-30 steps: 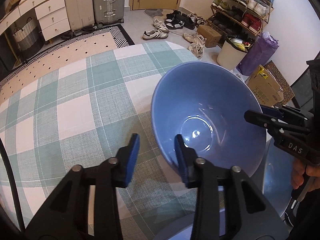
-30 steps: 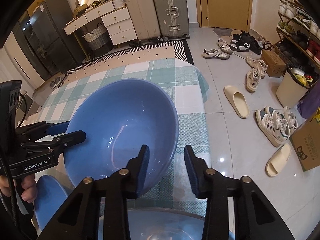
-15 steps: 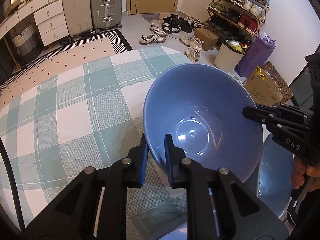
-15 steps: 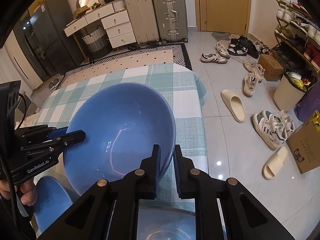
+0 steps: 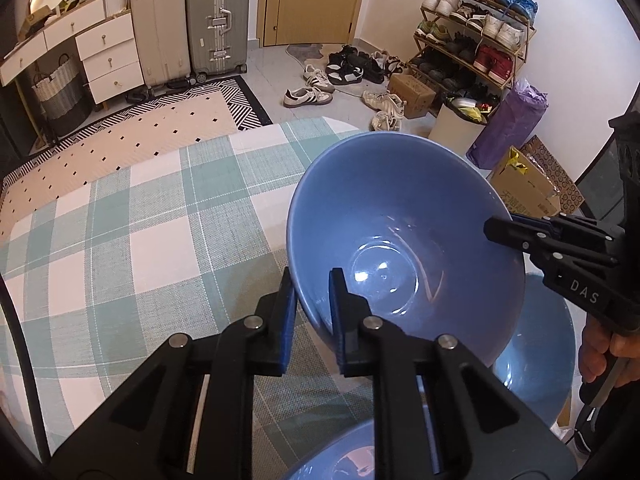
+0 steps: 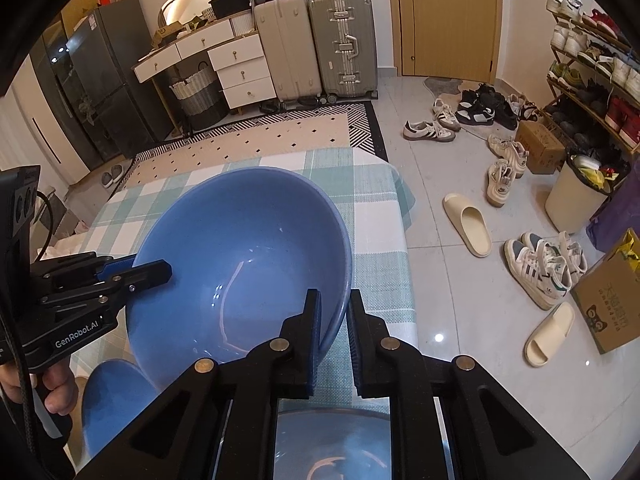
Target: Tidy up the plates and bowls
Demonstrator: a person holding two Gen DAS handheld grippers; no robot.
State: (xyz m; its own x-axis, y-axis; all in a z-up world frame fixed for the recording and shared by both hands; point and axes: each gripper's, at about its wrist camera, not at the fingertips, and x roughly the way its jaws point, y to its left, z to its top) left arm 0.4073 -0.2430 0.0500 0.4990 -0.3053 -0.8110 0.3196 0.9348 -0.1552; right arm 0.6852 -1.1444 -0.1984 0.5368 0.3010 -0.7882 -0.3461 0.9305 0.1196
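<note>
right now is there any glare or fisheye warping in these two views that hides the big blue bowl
Left wrist view: ceiling-light glare sits as white patches in the base of the large glossy blue ceramic bowl, rim still sharp; the checked tablecloth bulges from lens distortion. Right wrist view: only faint streak reflections in the bowl, dark vignette at the corners, floor tiles show small hotspots.

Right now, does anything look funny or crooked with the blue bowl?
Yes. The big blue bowl is tilted, not sitting flat: the left gripper and right gripper each pinch its rim on opposite sides. It hangs above the checked tablecloth, over other blue dishes. Nothing looks spilled or broken.
</note>
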